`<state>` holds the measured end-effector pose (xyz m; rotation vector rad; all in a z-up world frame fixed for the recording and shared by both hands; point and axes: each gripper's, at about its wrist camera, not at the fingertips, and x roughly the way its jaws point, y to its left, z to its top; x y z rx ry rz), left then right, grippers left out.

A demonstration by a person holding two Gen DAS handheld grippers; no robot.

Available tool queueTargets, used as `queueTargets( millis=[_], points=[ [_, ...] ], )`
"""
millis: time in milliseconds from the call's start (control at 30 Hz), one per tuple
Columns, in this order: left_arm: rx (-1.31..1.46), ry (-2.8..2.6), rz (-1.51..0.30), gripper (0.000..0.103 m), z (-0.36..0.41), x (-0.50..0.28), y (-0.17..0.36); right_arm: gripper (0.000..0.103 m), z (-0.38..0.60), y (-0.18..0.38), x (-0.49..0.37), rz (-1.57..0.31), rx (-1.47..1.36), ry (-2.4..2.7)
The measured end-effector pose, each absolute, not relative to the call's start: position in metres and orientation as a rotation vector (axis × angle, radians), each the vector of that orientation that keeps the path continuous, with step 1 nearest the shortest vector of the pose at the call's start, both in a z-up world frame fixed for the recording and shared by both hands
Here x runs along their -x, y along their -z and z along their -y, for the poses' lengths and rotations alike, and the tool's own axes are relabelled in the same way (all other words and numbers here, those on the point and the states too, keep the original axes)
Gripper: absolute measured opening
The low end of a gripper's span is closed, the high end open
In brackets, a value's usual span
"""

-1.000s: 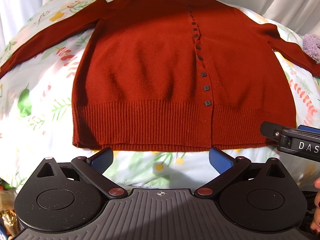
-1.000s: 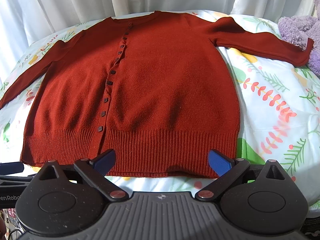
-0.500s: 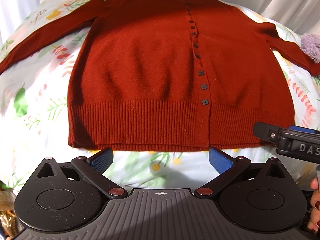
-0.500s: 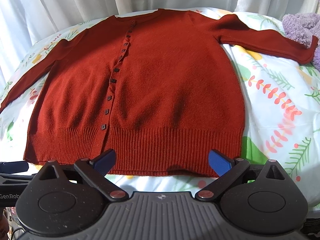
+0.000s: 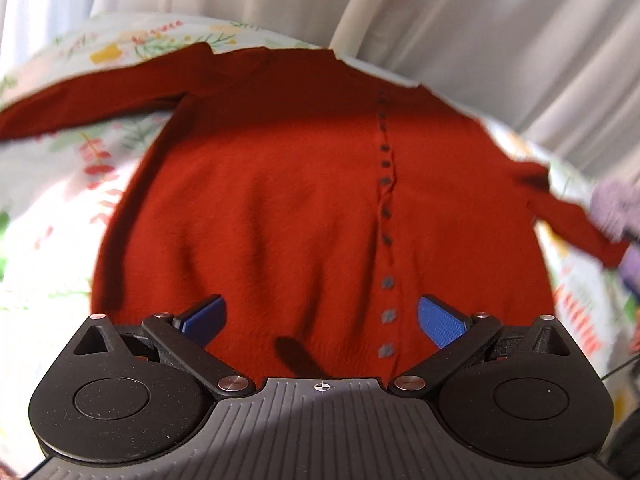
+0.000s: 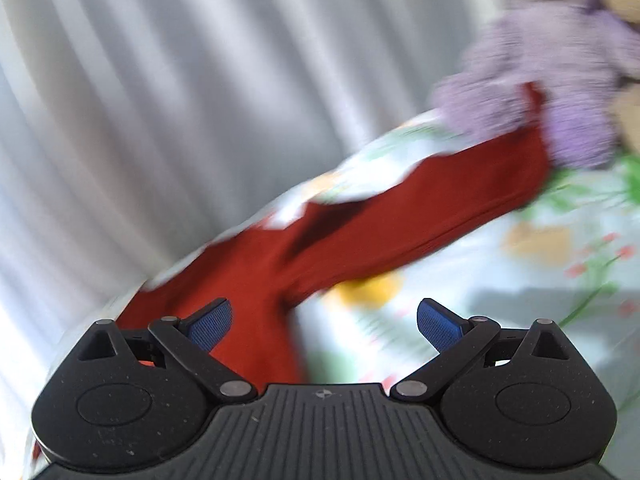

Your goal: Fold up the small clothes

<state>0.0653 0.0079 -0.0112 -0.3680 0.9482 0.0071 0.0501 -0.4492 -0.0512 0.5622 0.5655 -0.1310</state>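
Here, both grippers are spread wide, gripping nothing. The left gripper hangs over the lower front of one red cardigan, its single button row running ahead. Beyond the right gripper, one sleeve reaches a purple plush toy, curtains behind.

Rust-red cardigan with grey buttons; white floral-print bedsheet; lilac plush toy; blue finger pads.
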Motion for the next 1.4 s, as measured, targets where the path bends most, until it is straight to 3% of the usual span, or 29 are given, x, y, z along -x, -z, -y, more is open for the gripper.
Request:
queueTargets(
  millis=[133, 200, 267, 400, 467, 533, 700, 800, 900, 933, 967, 1033, 1067, 1267, 1400],
  points=[
    [0.435, -0.003, -0.98, 0.103, -0.011, -0.078, 0.025, 0.098, 0.533, 0.067, -0.075, -0.508, -0.665, 0.408],
    [0.458, -0.006, -1.027, 0.103, -0.012, -0.086, 0.033, 0.085, 0.558, 0.082, -0.091, -0.545, -0.718, 0.467],
    [0.5, -0.001, -1.051, 0.103, -0.014, -0.092, 0.04, 0.064, 0.575, 0.098, -0.106, -0.57, -0.748, 0.502],
    [0.526, 0.011, -1.065, 0.103, -0.012, -0.103, 0.048, 0.051, 0.59, 0.11, -0.125, -0.53, -0.755, 0.549],
    [0.512, 0.019, -1.068, 0.102, -0.01, -0.109, 0.048, 0.022, 0.595, 0.112, -0.134, -0.515, -0.761, 0.541],
    [0.517, 0.038, -1.054, 0.102, -0.008, -0.114, 0.045, 0.006, 0.594, 0.112, -0.143, -0.531, -0.742, 0.542],
    [0.558, 0.141, -0.967, 0.101, -0.005, -0.142, 0.028, 0.006, 0.521, 0.057, -0.151, -0.43, -0.497, 0.382],
    [0.631, 0.189, -0.906, 0.101, -0.008, -0.166, 0.026, 0.006, 0.433, 0.013, -0.145, -0.373, -0.353, 0.05],
    [0.685, 0.229, -0.876, 0.1, -0.014, -0.193, 0.035, 0.007, 0.343, 0.006, -0.135, -0.425, -0.245, -0.303],
    [0.694, 0.226, -0.888, 0.098, -0.015, -0.202, 0.041, 0.015, 0.319, 0.012, -0.133, -0.476, -0.216, -0.389],
    [0.699, 0.228, -0.906, 0.096, -0.017, -0.211, 0.047, 0.028, 0.299, 0.021, -0.131, -0.529, -0.204, -0.438],
    [0.715, 0.221, -0.955, 0.088, -0.022, -0.225, 0.059, 0.044, 0.277, 0.04, -0.125, -0.597, -0.203, -0.454],
    [0.734, 0.227, -0.975, 0.086, -0.026, -0.23, 0.065, 0.047, 0.271, 0.048, -0.123, -0.621, -0.202, -0.441],
    [0.803, 0.266, -0.979, 0.071, -0.034, -0.25, 0.085, 0.047, 0.286, 0.081, -0.128, -0.754, -0.362, -0.362],
    [0.818, 0.276, -1.021, 0.042, -0.031, -0.26, 0.09, 0.047, 0.308, 0.084, -0.109, -0.766, -0.511, -0.323]
  ],
)
